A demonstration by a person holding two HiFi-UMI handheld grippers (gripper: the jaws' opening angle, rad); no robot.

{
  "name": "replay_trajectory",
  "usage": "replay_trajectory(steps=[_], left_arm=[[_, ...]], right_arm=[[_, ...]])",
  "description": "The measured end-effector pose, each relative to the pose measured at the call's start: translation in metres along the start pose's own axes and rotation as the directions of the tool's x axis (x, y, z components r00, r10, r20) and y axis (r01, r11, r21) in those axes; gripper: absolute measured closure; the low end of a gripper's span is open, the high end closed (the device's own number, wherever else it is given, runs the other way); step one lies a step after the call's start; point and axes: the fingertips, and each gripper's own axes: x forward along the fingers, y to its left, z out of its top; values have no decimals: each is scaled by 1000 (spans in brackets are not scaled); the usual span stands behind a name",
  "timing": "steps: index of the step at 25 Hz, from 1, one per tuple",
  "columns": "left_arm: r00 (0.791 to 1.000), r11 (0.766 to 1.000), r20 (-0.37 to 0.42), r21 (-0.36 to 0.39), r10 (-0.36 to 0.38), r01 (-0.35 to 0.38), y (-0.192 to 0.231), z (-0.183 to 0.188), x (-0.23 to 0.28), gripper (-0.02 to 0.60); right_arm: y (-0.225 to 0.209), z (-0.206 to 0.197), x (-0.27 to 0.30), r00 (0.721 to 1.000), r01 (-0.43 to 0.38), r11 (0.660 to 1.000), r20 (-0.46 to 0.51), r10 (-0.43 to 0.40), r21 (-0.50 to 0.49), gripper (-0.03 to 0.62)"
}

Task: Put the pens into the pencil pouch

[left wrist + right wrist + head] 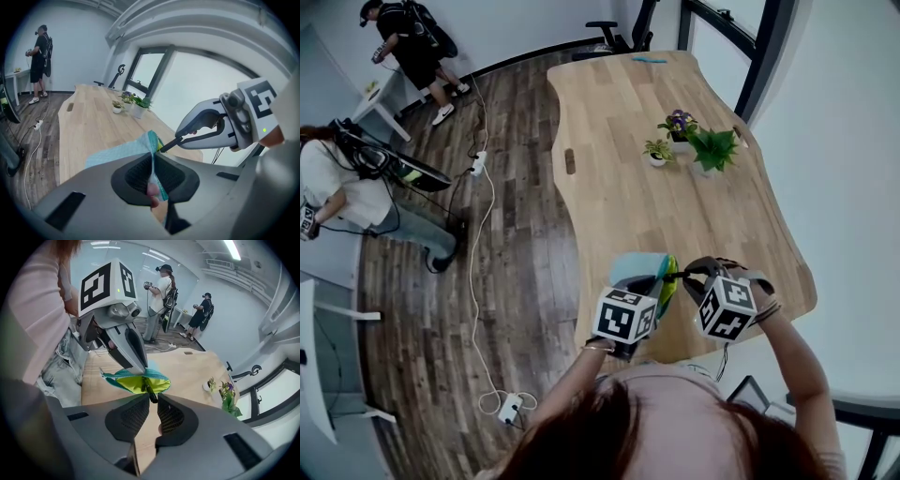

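Both pairs of jaws were busy. Those of the left gripper (152,172) were pressed together on a thin fold of the pencil pouch (133,383), pinching its edge and holding it up off the table (675,187) with the mouth turned towards the other hand. Those of the right gripper (151,403) stood narrow, closed at their tips on a dark pen (149,391).

The pouch was teal outside with a yellow-green lining, and its mouth gaped open. In the right gripper view the pen's far end reached into that opening, lying against the lining, while its near end sat between the jaw tips. From the head view the two grippers met just above the near edge of the table, close in front of the person.

By my reading the task was in the middle of an insertion: this pen was started into the mouth but not yet let go. It would need pushing deeper and releasing. Whether other pens already lay inside I could not tell, since the lining hid the depths. No loose pens showed on the bare wood. Only small potted plants (694,145) stood there, with a little blue thing (649,58) at the far end, too small to identify.
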Motion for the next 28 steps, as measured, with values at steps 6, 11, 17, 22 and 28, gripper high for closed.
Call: replay_trajectory(steps=[6, 11, 17, 22, 28], left_arm=[[1000, 1000, 1, -3, -7, 7, 1, 1, 0, 566], [1000, 1000, -2, -4, -7, 7, 3, 1, 2, 566], [1000, 1000, -19, 9, 1, -1, 4, 0, 6, 566], [999, 1000, -39, 29, 14, -13, 9, -4, 17, 566], [996, 998, -89, 67, 25, -19, 16, -19, 34, 566]], right_arm=[[2, 12, 17, 999, -7, 1000, 39, 6, 25, 545], [1, 18, 22, 997, -9, 998, 79, 4, 64, 529], [-10, 21, 7, 987, 42, 983, 148, -69, 181, 522], [-17, 10, -5, 973, 87, 947, 176, -147, 309, 525], [-17, -7, -19, 957, 139, 892, 174, -233, 430, 533]])
